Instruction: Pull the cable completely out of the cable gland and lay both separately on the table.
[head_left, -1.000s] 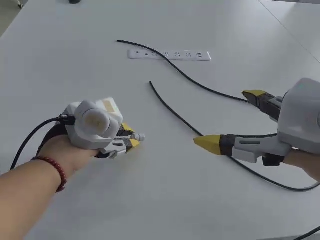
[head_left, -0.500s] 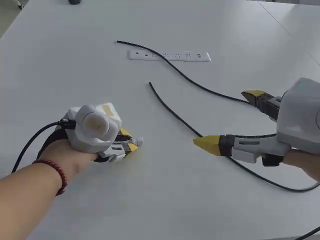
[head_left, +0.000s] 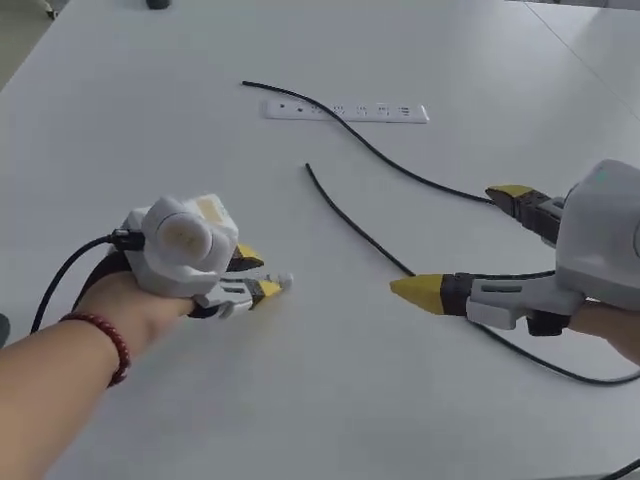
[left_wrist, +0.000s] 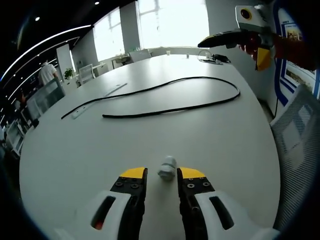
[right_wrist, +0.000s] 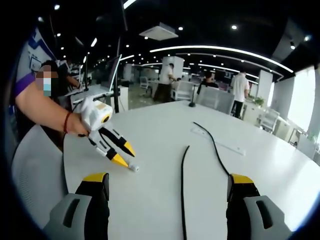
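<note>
White plastic cable gland (head_left: 283, 283) lies on the table (head_left: 330, 400) at centre-left, just off the tips of the left gripper (head_left: 260, 274). Its jaws stand slightly apart, apparently not gripping it. The black cable (head_left: 360, 225) lies free across the centre, well apart, as the task wants. At lower right the right gripper (head_left: 452, 240) hovers level, jaws spread wide above the cable. The left gripper tilts down toward the tabletop.

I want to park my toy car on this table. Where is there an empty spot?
The biggest bare patch of table is near you, between the left gripper and the right gripper. Another lies left of the power strip. It is crowded on the right, where the cable loops, and a small gland sits at the left gripper's tips.
</note>
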